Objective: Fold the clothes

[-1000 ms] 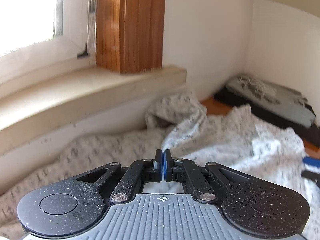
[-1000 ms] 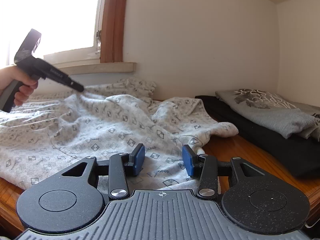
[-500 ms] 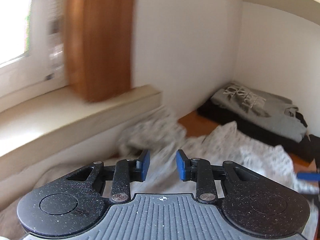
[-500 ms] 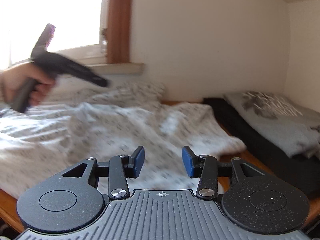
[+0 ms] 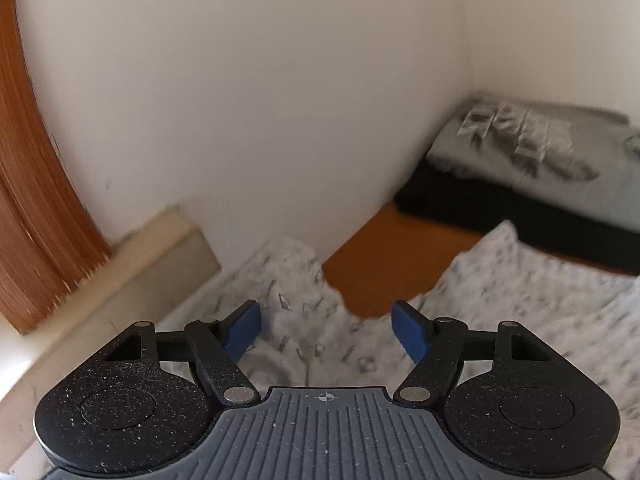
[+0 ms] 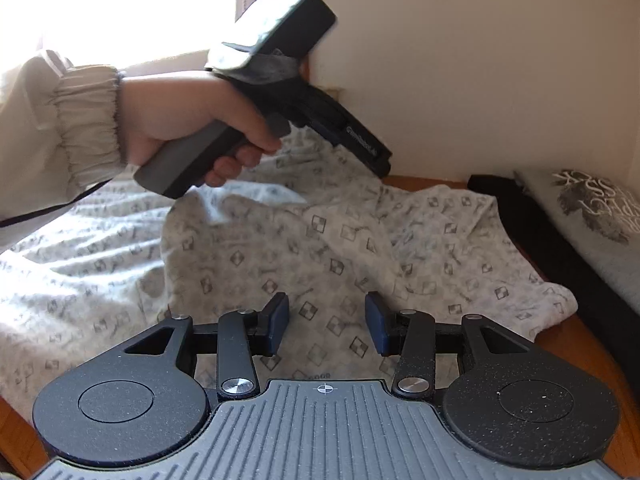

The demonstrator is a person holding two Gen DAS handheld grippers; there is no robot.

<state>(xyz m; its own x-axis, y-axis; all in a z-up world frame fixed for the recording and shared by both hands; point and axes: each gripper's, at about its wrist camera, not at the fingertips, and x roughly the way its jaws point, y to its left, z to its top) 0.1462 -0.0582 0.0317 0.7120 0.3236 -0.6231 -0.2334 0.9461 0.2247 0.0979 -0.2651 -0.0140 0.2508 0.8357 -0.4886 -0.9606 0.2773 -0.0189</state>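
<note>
The patterned garment point(image 6: 320, 248) lies spread and rumpled over the wooden desk point(image 5: 384, 256), its far edge bunched near the wall below the window sill point(image 5: 160, 256). At the far right a grey printed top point(image 6: 592, 216) rests folded on a black garment point(image 5: 500, 216), apart from the patterned cloth.

Both tools hold nothing. The left tool point(image 5: 326, 330) hangs above the garment's far edge with its blue pads wide apart; in the right wrist view a hand point(image 6: 188, 120) in a beige sleeve point(image 6: 60, 128) grips its handle. The right tool point(image 6: 326, 326), pads also apart, hovers over the near part of the cloth.

The step in hand looks like arranging this garment for a fold. A next grasp would need each tool lowered onto an edge or corner and closed on a single layer.
</note>
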